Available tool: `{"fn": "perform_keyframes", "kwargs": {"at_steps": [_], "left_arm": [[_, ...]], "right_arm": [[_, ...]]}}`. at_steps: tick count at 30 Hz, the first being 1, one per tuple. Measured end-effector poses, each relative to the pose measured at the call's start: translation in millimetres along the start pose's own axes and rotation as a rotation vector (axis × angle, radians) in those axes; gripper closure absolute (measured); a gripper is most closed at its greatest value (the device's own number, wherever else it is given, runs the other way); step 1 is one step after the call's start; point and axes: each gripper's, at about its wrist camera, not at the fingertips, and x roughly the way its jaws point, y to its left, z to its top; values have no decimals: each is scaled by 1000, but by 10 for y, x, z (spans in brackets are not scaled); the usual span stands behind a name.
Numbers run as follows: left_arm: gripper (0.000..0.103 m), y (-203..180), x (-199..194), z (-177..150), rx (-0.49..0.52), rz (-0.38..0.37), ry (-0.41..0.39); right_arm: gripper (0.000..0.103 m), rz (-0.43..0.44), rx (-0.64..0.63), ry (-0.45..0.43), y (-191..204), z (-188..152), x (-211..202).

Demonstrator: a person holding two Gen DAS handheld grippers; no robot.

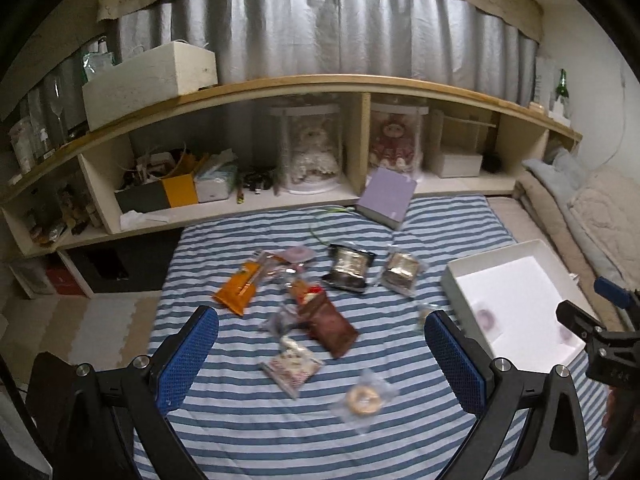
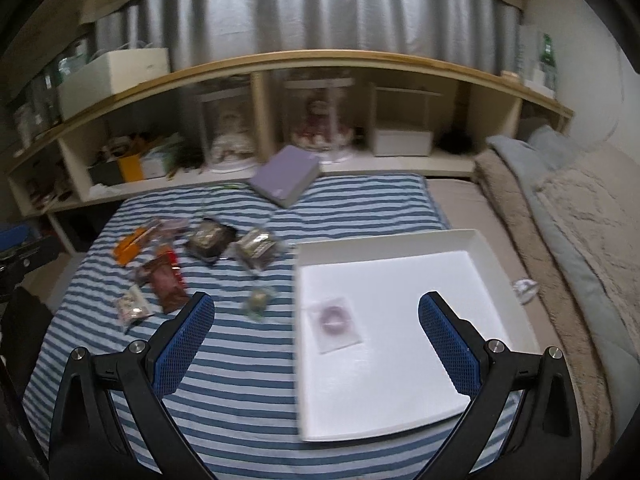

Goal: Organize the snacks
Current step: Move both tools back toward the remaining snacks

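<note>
Left gripper (image 1: 320, 344) and right gripper (image 2: 316, 328): jaws spread, empty; risk: slick snack packets (image 1: 332, 328) slipping when pinched; overlapping wrappers lifting together; white tray (image 2: 486, 248) nudged.

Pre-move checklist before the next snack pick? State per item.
1. Left tool open and holding nothing: ok.
2. Right tool open and holding nothing: ok.
3. White tray has free floor; only one purple ring packet inside: ok.
4. Nearest target, ring snack packet, lies alone on the striped sheet: ok.
5. Brown packet overlaps neighbouring packets: not ok for a clean single grasp.
6. Right view sharpness: blurred, not ok.
</note>
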Motion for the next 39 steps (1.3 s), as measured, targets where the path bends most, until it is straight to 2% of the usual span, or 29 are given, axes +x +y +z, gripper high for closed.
{"fn": "perform_keyframes", "kwargs": {"at_steps": [4,10,14,19,25,27,29,35,39], "left_arm": [[0,229,132,-83,-5,2,-18],[0,610,546,-151,-74,-23,28],[0,848,976,-142,-124,-58,94],[0,990,1348,-139,-159,-123,144],[0,914,1748,-193,-140,-216,168],[0,907,1901,-227,-173,-270,186],[0,902,2024,-258,-179,-294,199],[2,849,2308,-336,-115,-298,241],[7,777,2490,-347,-84,-308,264]], "right_arm": [[0,99,-5,-21,320,-111,87],[0,227,-5,51,772,-397,414],[0,269,-114,134,1114,-680,714],[0,237,-285,195,1436,-985,998],[0,255,-361,265,1570,-1238,1254],[0,234,-394,271,1589,-1293,1299],[0,210,-416,281,1568,-1333,1333],[0,112,-318,312,1198,-1225,1467],[0,84,-212,303,882,-1050,1454]]}}
